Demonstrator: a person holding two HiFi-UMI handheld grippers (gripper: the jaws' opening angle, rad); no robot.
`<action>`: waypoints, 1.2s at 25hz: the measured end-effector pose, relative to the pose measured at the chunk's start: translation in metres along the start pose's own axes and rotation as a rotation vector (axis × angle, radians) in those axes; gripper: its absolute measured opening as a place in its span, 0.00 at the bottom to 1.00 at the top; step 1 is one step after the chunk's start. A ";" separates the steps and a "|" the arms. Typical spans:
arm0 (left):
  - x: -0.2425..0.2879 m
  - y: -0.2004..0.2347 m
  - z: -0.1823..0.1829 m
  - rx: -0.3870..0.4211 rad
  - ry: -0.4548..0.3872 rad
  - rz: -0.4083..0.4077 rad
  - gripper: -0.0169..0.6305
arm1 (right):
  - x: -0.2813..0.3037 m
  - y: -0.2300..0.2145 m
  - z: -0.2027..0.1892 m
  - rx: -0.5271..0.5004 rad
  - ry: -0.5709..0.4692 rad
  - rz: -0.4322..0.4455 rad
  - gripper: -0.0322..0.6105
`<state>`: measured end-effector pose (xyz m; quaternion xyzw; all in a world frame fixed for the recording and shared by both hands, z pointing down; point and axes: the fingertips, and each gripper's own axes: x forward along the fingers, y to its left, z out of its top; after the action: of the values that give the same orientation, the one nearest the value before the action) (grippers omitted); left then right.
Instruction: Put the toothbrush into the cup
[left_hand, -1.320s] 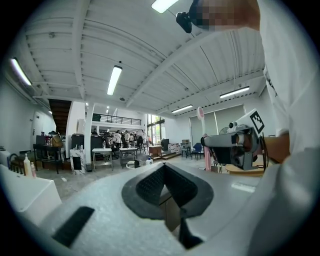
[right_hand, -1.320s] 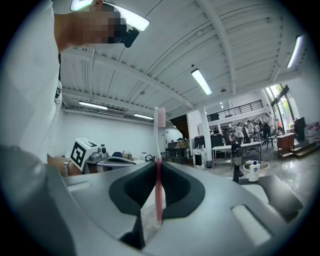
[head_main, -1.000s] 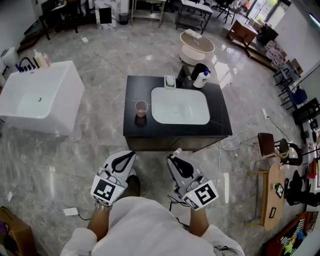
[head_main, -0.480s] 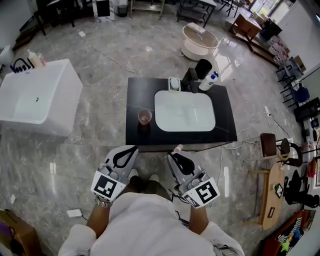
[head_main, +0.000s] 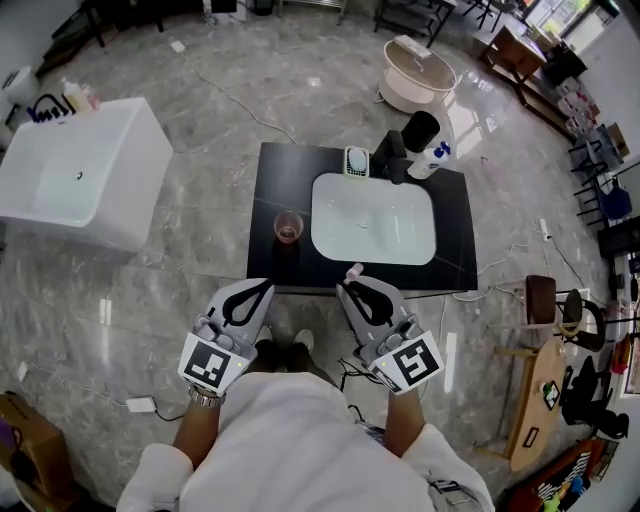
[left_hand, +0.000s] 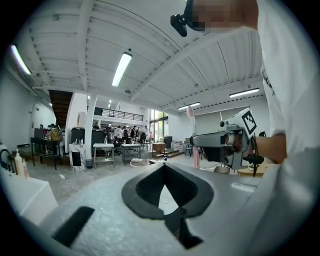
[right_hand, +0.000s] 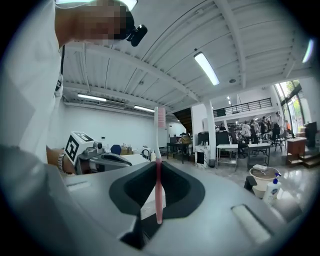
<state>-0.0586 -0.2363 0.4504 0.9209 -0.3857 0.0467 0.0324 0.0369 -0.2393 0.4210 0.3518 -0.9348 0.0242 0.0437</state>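
The person stands close to the front edge of a black counter (head_main: 275, 180), both forearms bent in at the waist and both tools pointing forward over that edge, roughly level with each other and a little apart.

The left gripper (head_main: 263, 286) has its jaws pressed together at the tips, with nothing between them. The right gripper (head_main: 350, 289) is clamped on a pink toothbrush (right_hand: 158, 175). The handle is pinched where the jaws meet, and the brush stands upright with its bristle end (right_hand: 160, 118) well above the jaws. From above only that pale tip shows, poking past the right jaws at the counter's front edge.

The cup (head_main: 288, 227), small and see-through with a pinkish tint, stands upright on the counter's left part, just beside the white basin (head_main: 375, 215). It is ahead of the toothbrush and off to its left, nearer the left gripper's line than the right one's. A strip of bare black counter lies between the cup and the tools.

At the back of the counter a white pump bottle (head_main: 437, 160) stands behind the basin's right corner. A white bathtub (head_main: 80, 180) sits on the marble floor well to the left.
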 end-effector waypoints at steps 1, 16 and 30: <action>0.001 0.002 0.000 -0.001 0.002 0.004 0.02 | 0.007 -0.003 -0.001 -0.020 0.010 0.012 0.11; 0.016 0.047 -0.007 -0.023 0.019 0.068 0.02 | 0.134 -0.043 -0.050 -0.212 0.188 0.120 0.11; 0.020 0.064 -0.020 -0.047 0.045 0.081 0.02 | 0.216 -0.060 -0.162 -0.214 0.376 0.192 0.11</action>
<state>-0.0913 -0.2937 0.4741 0.9022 -0.4229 0.0594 0.0608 -0.0749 -0.4136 0.6047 0.2442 -0.9365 -0.0057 0.2516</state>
